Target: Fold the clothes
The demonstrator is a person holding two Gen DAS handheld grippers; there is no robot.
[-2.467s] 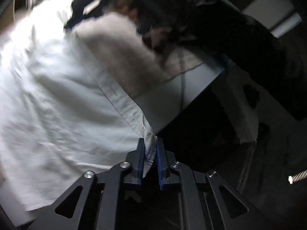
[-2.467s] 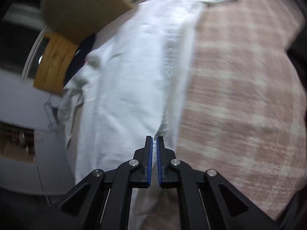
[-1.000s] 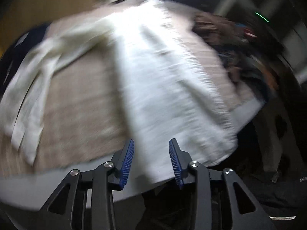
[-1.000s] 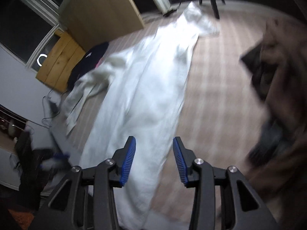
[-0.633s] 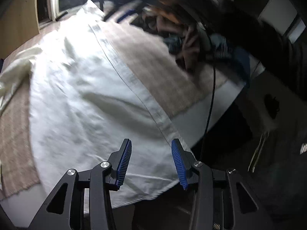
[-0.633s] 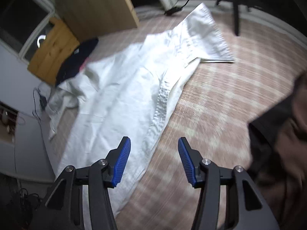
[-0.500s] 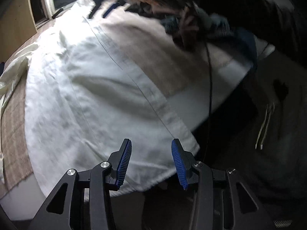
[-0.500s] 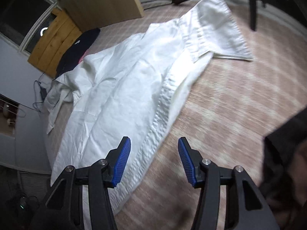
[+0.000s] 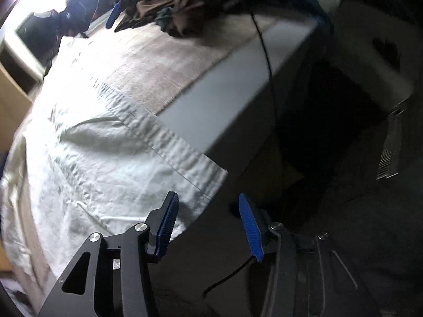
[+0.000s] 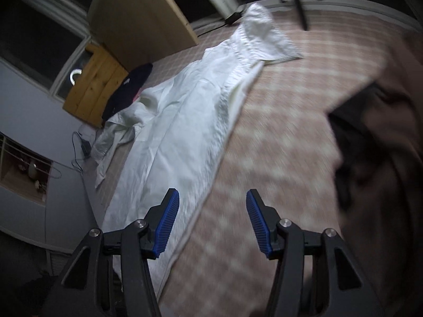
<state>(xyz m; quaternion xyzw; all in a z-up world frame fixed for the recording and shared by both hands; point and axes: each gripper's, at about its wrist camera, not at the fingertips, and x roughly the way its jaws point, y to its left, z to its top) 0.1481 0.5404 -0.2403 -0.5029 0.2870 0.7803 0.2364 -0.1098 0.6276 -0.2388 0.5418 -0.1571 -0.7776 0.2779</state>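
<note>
A white shirt (image 9: 111,158) lies spread along a bed covered with a pink checked blanket (image 9: 158,63). In the left wrist view its hem corner hangs over the bed's edge. My left gripper (image 9: 208,211) hovers at that corner, its jaws opening, nothing pressed between the blue pads; the hem lies just beyond the left pad (image 9: 166,227). In the right wrist view the white shirt (image 10: 190,121) runs lengthwise, collar end far. My right gripper (image 10: 211,211) is open above the shirt's button edge and the blanket (image 10: 277,132), holding nothing.
A heap of dark and brown clothes (image 9: 185,2) sits at the far end of the bed; the same brown heap (image 10: 383,158) lies right of my right gripper. A black cable (image 9: 267,60) hangs over the bed's side. A wooden panel (image 10: 137,18) and dark garment (image 10: 127,92) lie beyond.
Both grippers let go of the shirt and opened. The left one swung round and dropped toward the hem corner at the bed's edge. The right one drew back along the shirt's front edge.
</note>
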